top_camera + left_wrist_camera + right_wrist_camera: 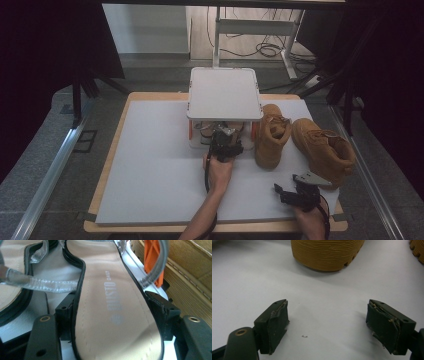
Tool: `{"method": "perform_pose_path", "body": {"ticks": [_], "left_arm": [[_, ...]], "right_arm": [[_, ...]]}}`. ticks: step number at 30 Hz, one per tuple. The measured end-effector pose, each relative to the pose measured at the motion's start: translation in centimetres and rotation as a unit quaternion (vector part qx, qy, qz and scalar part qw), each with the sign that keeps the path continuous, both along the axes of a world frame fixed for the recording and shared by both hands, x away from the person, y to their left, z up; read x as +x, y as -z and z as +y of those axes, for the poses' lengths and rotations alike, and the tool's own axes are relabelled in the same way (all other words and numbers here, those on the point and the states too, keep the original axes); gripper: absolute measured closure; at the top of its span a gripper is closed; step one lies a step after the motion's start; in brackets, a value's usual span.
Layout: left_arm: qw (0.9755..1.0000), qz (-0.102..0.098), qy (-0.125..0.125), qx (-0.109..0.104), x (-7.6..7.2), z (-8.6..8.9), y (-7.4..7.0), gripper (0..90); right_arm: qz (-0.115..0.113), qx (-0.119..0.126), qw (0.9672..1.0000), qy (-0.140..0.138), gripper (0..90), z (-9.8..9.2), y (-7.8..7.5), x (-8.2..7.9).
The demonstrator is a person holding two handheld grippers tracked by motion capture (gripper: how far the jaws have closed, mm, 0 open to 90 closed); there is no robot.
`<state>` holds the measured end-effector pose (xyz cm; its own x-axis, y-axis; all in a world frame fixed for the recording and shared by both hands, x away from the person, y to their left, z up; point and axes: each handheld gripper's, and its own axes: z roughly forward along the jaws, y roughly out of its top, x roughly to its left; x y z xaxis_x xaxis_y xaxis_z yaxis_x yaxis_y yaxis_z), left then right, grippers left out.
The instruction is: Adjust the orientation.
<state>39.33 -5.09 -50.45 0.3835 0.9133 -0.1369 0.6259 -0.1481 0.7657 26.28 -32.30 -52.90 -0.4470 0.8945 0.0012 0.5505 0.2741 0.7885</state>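
A wooden-edged bench topped with a pale grey mat stands on grey carpet, dark curtains to either side and cables on the floor beyond its far edge. At the middle of the far edge sits a small two-tier white rack.

The left tool reaches into the rack's lower tier. In the left gripper view its jaws straddle the heel end of a sandal with a tan insole, black rim and silver straps; the jaws stand wide, hugging the rim on both sides, but whether the pads press on it cannot be told. The sandal lies flat on the lower tier, its long axis running away from the tool toward the bench's far edge.

Right of the rack, two tan boots stand side by side near the right edge.

The right tool rests near the front right corner, jaws wide apart and empty over the bare mat, facing a boot sole.
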Motion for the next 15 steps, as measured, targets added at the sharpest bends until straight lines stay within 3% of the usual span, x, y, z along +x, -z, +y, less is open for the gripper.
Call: {"method": "perform_pose_path", "body": {"ticks": [8,15], "left_arm": [[0.9995,-0.001,0.031,-0.001,-0.9,1.1,-0.4,32.7],[0.9982,0.001,0.053,-0.028,-1.7,2.6,-0.4,33.9]], "right_arm": [[0.0,0.0,1.0,0.0,18.0,0.0,0.0,0.0],[0.0,0.0,1.0,0.0,18.0,0.0,0.0,0.0]]}}
